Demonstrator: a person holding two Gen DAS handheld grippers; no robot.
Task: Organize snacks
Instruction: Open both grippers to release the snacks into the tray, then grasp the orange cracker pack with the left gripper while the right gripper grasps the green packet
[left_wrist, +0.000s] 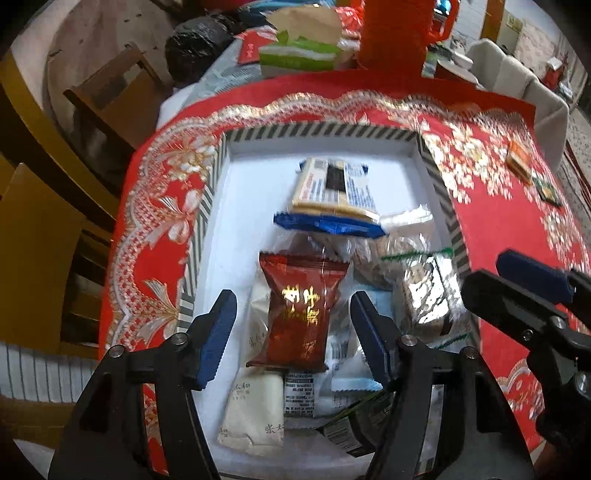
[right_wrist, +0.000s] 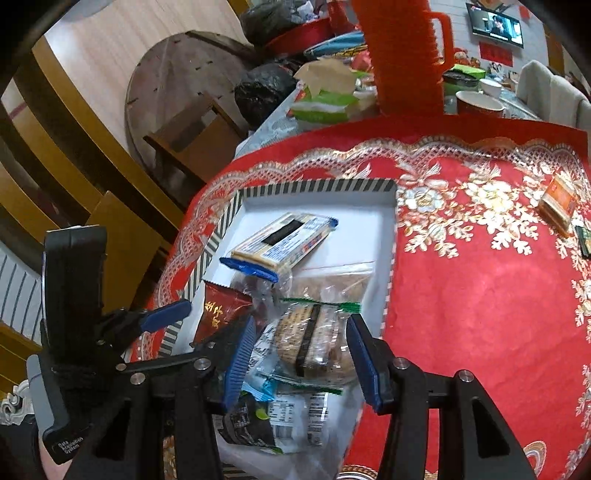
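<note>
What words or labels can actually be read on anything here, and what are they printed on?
"Data Acquisition System": white print on the left gripper's handle.
"太和": grey characters on the white snack packet; its other characters are cut off.
Gold characters on the dark red packet: too blurred to read.
Fine print and barcodes on the cracker pack and the orange box: too small.

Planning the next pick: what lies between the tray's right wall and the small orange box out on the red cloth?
Only bare red patterned cloth; nothing lies between the tray wall and the orange box. The right wrist view shows it best.
</note>
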